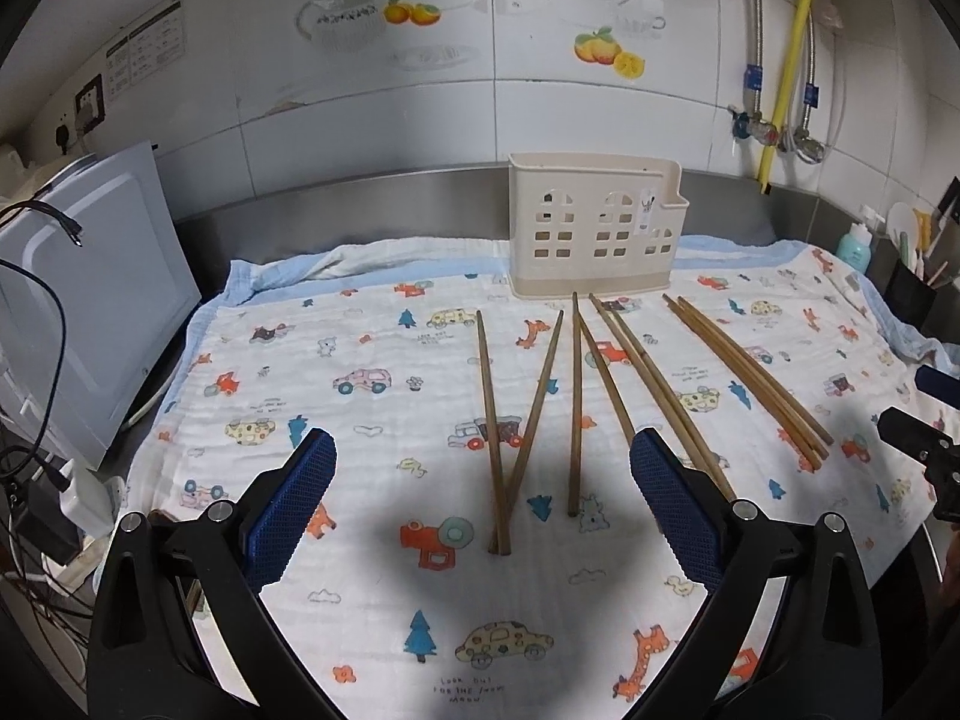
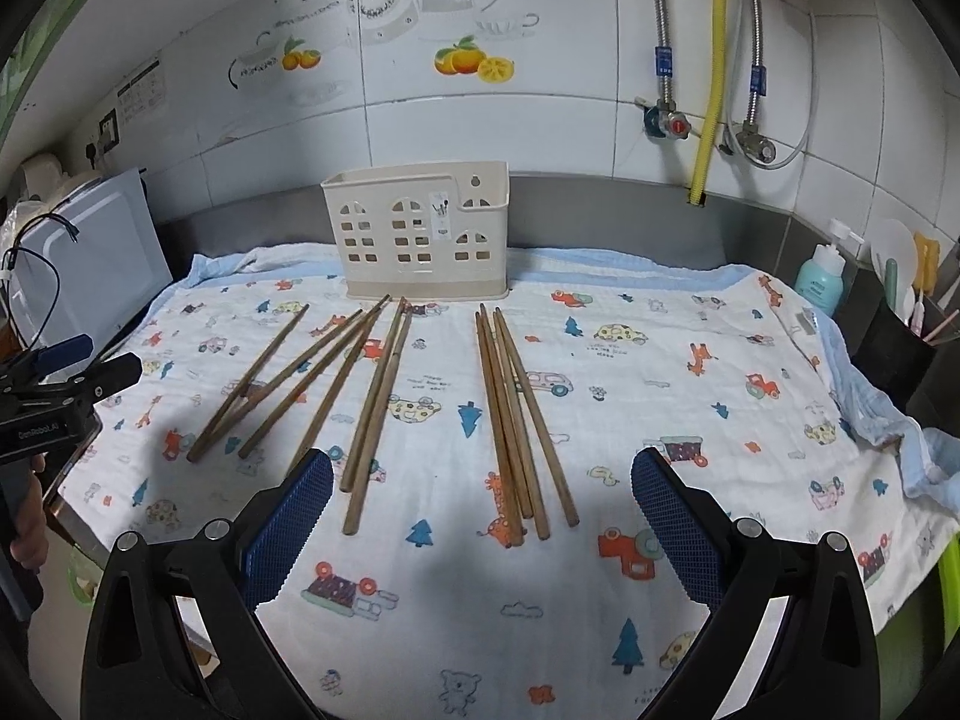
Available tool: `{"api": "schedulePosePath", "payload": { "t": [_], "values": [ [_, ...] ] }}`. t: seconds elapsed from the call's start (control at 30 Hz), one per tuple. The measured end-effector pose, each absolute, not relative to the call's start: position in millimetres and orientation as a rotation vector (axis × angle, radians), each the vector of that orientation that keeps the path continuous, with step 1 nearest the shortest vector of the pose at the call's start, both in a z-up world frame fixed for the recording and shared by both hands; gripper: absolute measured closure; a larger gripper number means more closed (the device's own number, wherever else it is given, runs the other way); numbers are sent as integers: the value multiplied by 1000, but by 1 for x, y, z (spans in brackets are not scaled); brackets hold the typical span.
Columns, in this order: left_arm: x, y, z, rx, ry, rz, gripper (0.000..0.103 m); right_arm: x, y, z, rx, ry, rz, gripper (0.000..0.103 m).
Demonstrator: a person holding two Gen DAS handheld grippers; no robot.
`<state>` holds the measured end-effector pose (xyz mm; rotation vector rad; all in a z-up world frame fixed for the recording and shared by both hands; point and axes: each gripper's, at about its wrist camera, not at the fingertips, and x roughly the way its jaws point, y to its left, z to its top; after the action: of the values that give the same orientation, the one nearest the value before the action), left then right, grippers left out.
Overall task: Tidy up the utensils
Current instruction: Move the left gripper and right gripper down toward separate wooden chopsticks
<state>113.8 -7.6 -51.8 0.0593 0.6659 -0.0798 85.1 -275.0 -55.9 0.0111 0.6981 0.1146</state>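
1. Ten wooden chopsticks [image 2: 384, 396] lie loose on the printed cloth [image 2: 660, 360] over the worktop — a crossed pair and two more singles at the left, a close pair in the middle, four bunched at the right [image 2: 516, 420].
2. One cream utensil holder [image 2: 420, 234] stands upright just behind them (by the steel backsplash).
3. Left tongs [image 1: 480, 516] — spread wide, holding nothing, above the crossed pair [image 1: 510, 420].
4. Right tongs [image 2: 480, 528] gape equally wide, gripping nothing.
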Motion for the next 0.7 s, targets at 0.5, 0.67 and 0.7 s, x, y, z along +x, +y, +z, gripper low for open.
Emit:
{"api": "schedulePosePath", "payload": {
  "t": [0.5, 0.67, 0.7],
  "values": [
    [154, -2, -77, 5, 732, -95, 7, 121, -287, -80, 9, 755, 136, 7],
    [169, 1, -87, -11, 767, -87, 7, 130, -292, -88, 11, 775, 142, 7],
    [173, 1, -90, -16, 774, -86, 7, 131, -292, -89, 8, 777, 141, 7]
  ]
}}
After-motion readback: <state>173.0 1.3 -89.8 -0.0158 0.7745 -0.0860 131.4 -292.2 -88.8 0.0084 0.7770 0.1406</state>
